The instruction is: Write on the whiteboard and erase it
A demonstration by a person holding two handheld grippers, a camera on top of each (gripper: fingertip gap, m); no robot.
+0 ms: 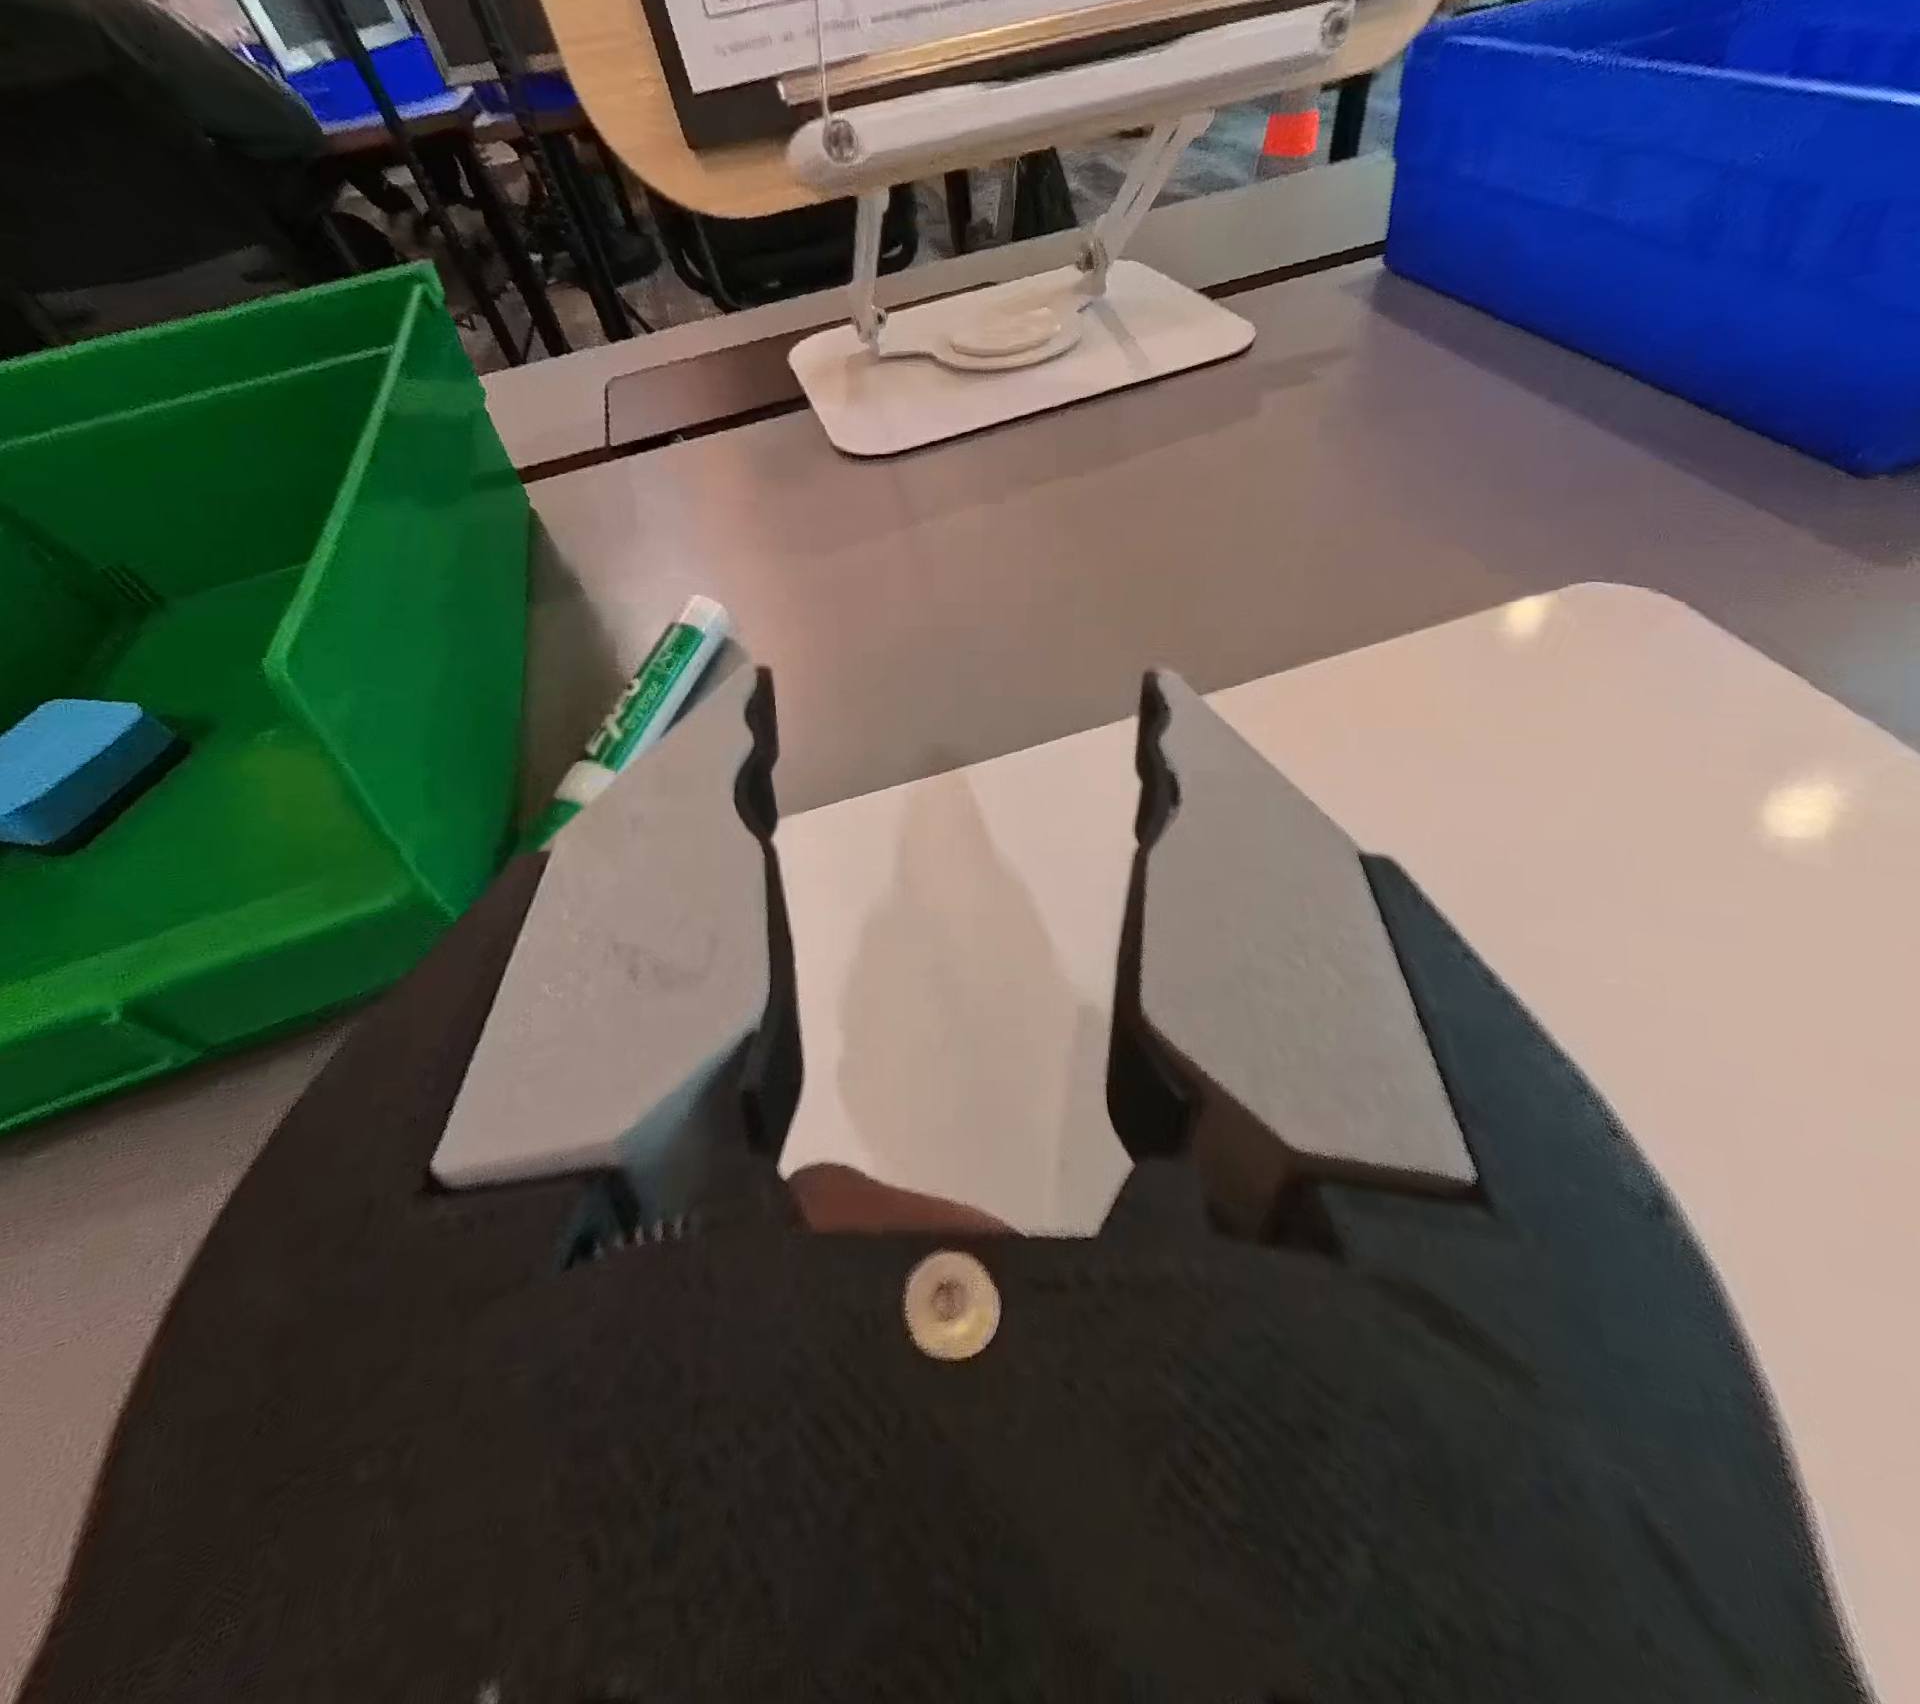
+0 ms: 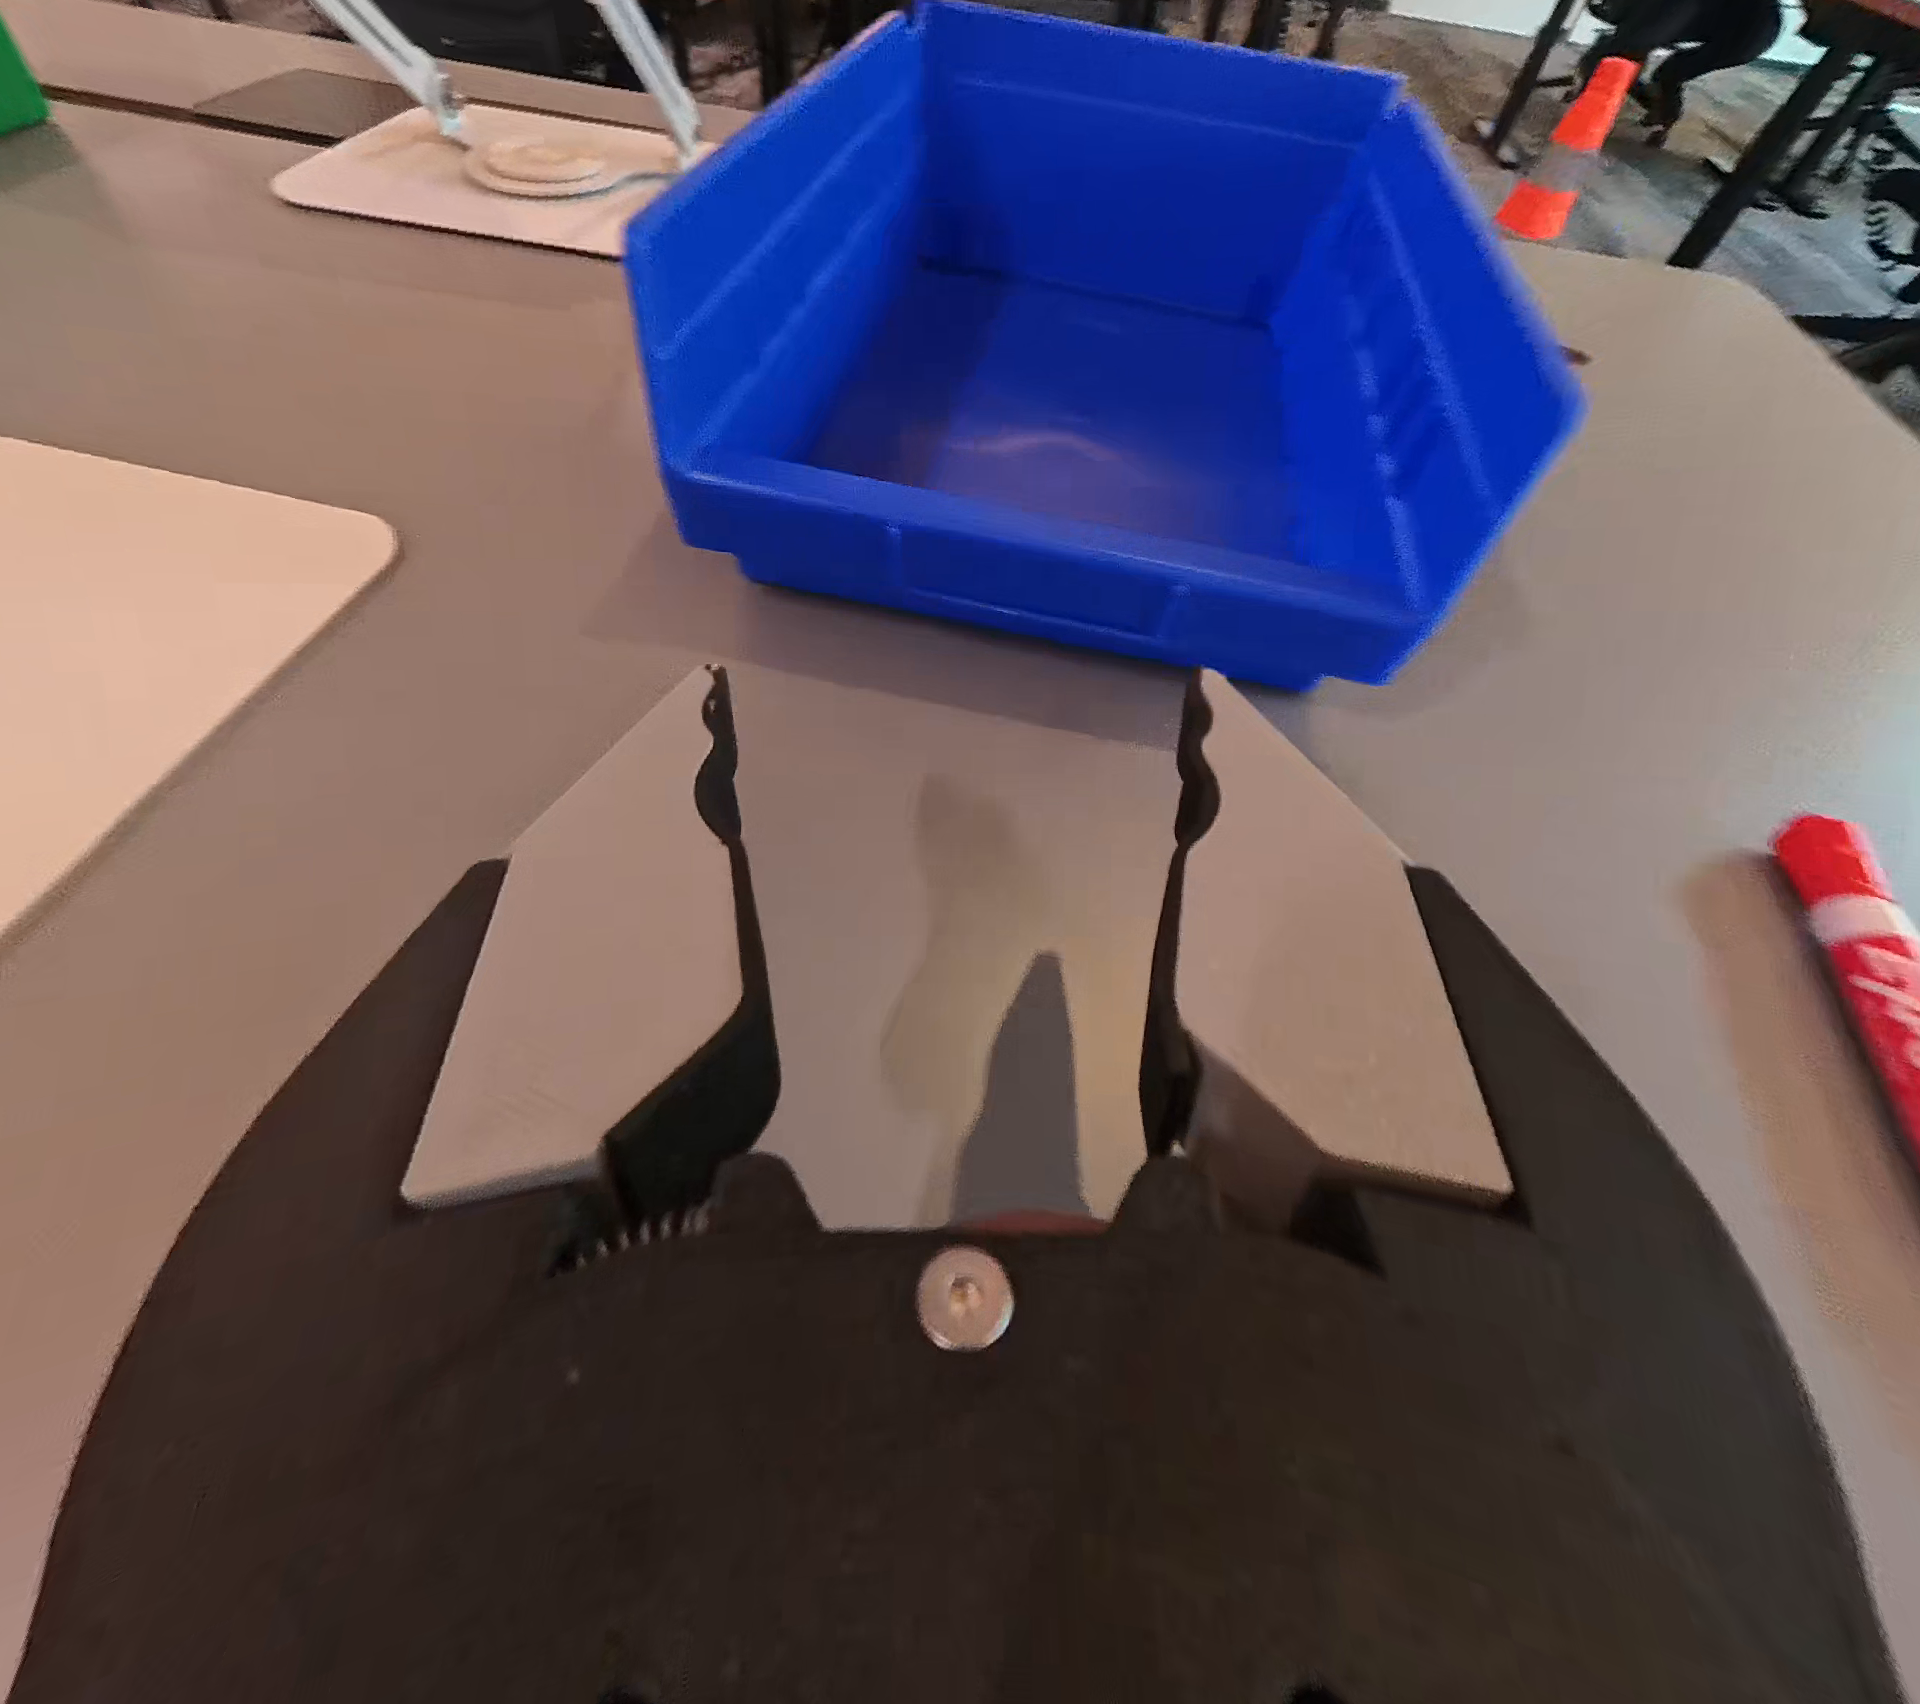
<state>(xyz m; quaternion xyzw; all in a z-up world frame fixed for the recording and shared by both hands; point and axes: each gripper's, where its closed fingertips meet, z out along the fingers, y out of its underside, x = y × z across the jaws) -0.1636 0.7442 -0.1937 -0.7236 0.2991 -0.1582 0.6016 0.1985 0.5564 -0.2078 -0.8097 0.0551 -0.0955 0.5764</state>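
Left hand-held gripper (image 1: 956,719) wide, empty, over whiteboard (image 1: 1507,823) edge — green marker (image 1: 644,709) just left. Right hand-held gripper (image 2: 951,719) wide, empty — red marker (image 2: 1860,948) lies right.

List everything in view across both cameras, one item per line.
whiteboard: 1, white, flat on the table, under the left gripper
green marker: 1, green and white, on the table between green bin and whiteboard
red marker: 1, red, on the table at right
eraser: 1, blue, inside the green bin
green bin: 1, green, left
blue bin: 1, blue, right, nothing visible inside
document stand: 1, white, far side
table: 1, grey
left gripper: open, holding nothing
right gripper: open, holding nothing
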